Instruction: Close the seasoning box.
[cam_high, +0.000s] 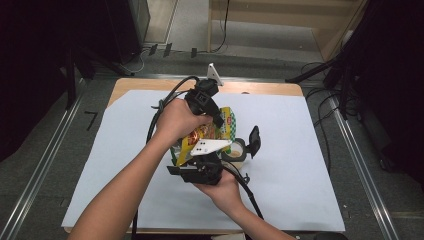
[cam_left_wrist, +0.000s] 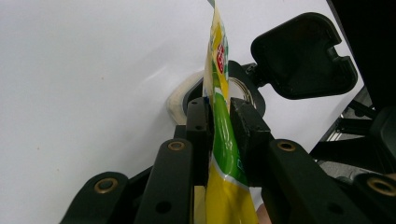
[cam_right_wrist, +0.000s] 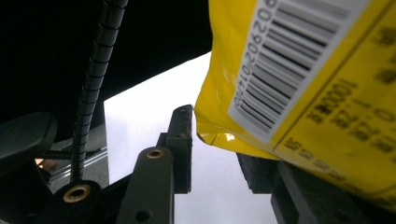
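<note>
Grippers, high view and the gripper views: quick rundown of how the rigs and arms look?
Both are black. The left gripper carries a grey three-cornered plate; the right gripper carries a white plate with dark dots. Black cables trail from each; one is a ribbed hose. The jaws are blocky black pads on link arms with brass-coloured pivot rings. Forearms bare, no sleeves.

The snack packet (cam_left_wrist: 219, 154) is glossy yellow-green plastic film — smooth and reflective; the table cover (cam_high: 300, 150) is matt white paper.
</note>
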